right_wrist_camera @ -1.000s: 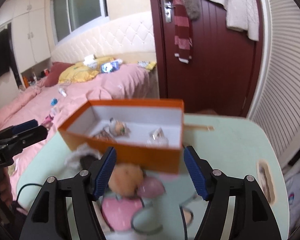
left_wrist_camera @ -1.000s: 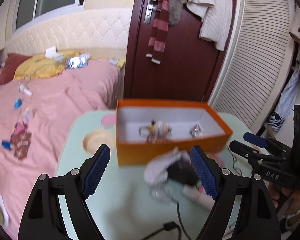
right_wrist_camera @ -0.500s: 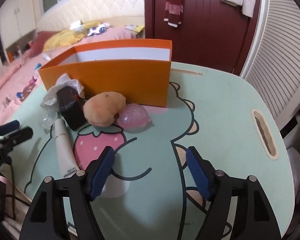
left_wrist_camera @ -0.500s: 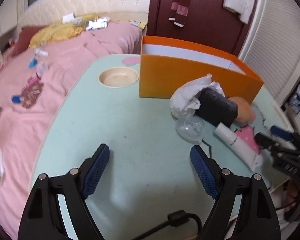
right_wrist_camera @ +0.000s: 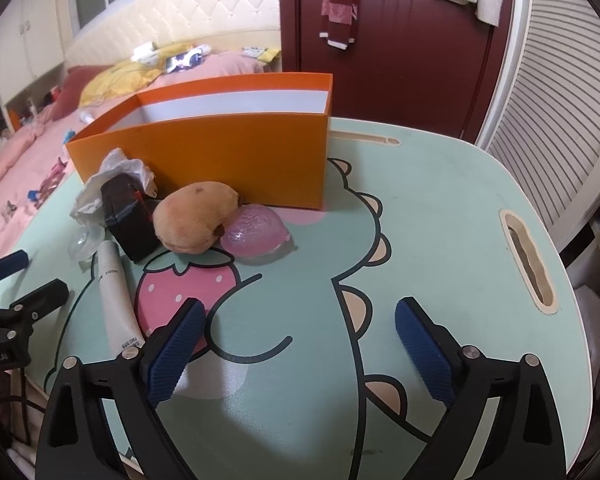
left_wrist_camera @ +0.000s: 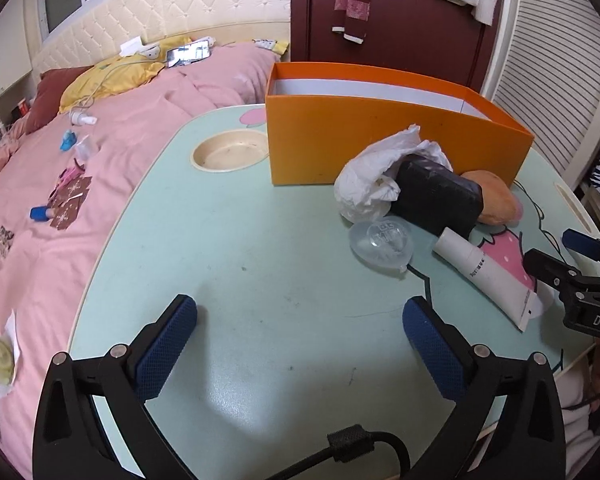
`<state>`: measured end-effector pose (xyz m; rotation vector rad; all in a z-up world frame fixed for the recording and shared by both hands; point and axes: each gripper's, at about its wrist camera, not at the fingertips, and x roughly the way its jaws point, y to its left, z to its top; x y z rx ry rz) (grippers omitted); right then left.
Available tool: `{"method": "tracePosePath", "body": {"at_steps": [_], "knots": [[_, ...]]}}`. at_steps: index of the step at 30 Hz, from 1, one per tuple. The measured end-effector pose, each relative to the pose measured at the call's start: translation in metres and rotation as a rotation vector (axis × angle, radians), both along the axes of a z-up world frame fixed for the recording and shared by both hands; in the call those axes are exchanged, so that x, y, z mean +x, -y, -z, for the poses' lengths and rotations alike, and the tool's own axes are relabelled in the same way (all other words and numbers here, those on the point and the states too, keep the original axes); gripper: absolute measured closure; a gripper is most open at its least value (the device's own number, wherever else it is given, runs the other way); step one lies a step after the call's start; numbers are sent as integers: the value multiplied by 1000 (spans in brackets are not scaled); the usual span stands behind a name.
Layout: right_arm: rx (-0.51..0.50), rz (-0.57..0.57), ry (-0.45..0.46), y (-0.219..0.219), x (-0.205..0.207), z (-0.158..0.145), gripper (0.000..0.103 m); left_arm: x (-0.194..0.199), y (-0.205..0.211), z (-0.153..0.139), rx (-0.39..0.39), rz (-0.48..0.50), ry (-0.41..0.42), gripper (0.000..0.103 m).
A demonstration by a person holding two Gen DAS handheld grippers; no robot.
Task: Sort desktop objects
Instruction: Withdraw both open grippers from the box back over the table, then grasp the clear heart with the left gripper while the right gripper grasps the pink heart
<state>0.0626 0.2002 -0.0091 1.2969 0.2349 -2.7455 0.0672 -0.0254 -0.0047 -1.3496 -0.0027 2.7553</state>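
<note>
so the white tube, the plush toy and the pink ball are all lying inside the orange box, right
Not quite. The white tube, plush toy and pink ball all lie on the table in front of the orange box, outside it, as the right wrist view shows.

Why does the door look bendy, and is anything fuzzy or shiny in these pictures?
Left wrist view: the fisheye lens curves the door and darkens the corners; everything is sharp, and a soft pale glare sits on the table between the open left tongs. Right wrist view: the same curved edges, a sharp orange box, and a pale sheen by the open right tongs.
</note>
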Motion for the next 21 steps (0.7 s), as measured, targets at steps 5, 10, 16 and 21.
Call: {"method": "tracePosePath", "body": {"at_steps": [5,10,16,21], "knots": [[0,0,0,-1,2,0,6,0,0,0,0,0,-1,0],[0,0,4,0,3,1,3,3,1,-4,42,37,-8,4],[0,-1,6,1,4,1,2,-3,7,-11,150,69,0,18],[-1,-2,7,1,4,1,2,-18,0,-19,182,105,-1,35]]}}
